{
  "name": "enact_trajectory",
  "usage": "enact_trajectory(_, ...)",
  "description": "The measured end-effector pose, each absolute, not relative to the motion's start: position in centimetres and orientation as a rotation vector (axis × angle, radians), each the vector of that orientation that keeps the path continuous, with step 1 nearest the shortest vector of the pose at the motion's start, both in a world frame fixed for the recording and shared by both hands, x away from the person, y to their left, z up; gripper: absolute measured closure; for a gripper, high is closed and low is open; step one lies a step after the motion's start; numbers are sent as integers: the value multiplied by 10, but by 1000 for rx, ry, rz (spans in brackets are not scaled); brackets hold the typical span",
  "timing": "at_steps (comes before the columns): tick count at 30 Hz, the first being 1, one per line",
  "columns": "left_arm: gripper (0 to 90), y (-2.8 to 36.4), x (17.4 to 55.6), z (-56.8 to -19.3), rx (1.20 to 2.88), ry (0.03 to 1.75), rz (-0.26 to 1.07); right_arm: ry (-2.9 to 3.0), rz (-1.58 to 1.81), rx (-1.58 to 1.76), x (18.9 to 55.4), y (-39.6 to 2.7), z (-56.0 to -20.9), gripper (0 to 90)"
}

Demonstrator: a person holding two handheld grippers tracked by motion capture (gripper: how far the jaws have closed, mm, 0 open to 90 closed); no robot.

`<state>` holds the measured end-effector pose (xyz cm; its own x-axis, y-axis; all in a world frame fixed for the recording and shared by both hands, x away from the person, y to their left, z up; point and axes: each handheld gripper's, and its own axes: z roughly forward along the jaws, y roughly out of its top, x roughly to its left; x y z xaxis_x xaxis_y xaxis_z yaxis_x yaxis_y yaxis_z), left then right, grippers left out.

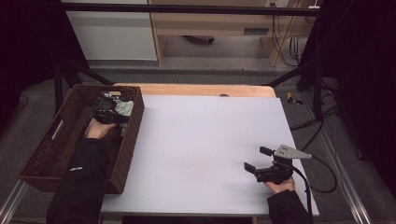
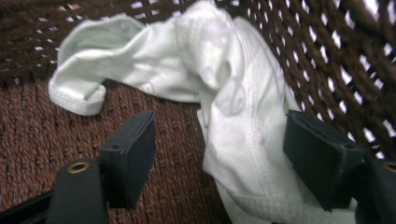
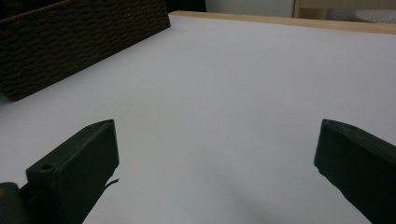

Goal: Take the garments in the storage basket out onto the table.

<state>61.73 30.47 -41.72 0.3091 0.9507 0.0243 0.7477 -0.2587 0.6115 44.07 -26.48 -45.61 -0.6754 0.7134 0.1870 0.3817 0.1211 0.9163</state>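
Observation:
A pale green-white crumpled cloth (image 2: 233, 88) lies in the far right corner of a dark brown wicker basket (image 1: 56, 140) at the table's left; from above the cloth (image 1: 125, 108) peeks out beside the hand. My left gripper (image 1: 108, 110) reaches down into the basket. Its jaws stand apart around a fold of the cloth (image 2: 219, 135): the right jaw is against the fabric, while the left jaw is clear of it over the woven floor (image 2: 42, 140). My right gripper (image 1: 257, 158) rests low over the white table sheet (image 1: 201, 140) at the right front, jaws wide with nothing between them (image 3: 217, 149).
The basket's side wall (image 3: 79, 42) rises at the sheet's left edge. A wooden table edge (image 1: 196, 89) runs along the back. A cable (image 1: 322, 177) trails from the right gripper off the right side. Black frame legs and cables stand beyond the table.

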Motion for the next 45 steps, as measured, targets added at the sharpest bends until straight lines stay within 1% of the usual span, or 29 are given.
enact_trajectory(5,352,301,617,-421,2121,1521,518,2106,1572,1071,441,-265,-456,4)
enact_trajectory(8,447,301,617,-420,2115,1534,492,2104,1571,1071,441,-265,-456,4)
enact_trajectory(9,463,301,617,-420,2123,1536,486,2103,1571,1069,441,-265,-456,4)
enact_trajectory(11,537,300,616,-421,2139,1541,474,2103,1571,1069,441,-265,-456,4)
enact_trajectory(12,545,299,616,-421,2146,1539,473,2104,1571,1069,441,-265,-456,4)
enact_trajectory(13,593,299,616,-421,2147,1540,466,2103,1571,1069,441,-265,-456,4)
enact_trajectory(15,648,297,616,-421,2157,1544,450,2105,1571,1069,441,-265,-456,4)
enact_trajectory(16,695,297,616,-421,2165,1540,443,2106,1572,1070,441,-265,-456,4)
enact_trajectory(17,704,296,615,-422,2178,1538,443,2105,1573,1072,441,-265,-456,4)
enact_trajectory(20,768,295,615,-422,2187,1546,419,2104,1572,1071,441,-265,-456,4)
enact_trajectory(25,870,294,614,-419,2184,1553,420,2103,1572,1070,441,-265,-456,4)
enact_trajectory(34,892,295,611,-409,2145,1550,448,2102,1572,1069,441,-265,-456,4)
enact_trajectory(43,892,296,609,-405,2103,1527,483,2102,1574,1068,441,-265,-456,4)
enact_trajectory(44,876,298,610,-405,2081,1531,455,2103,1573,1067,441,-265,-456,4)
enact_trajectory(45,778,298,611,-406,2066,1538,450,2102,1573,1067,441,-265,-456,4)
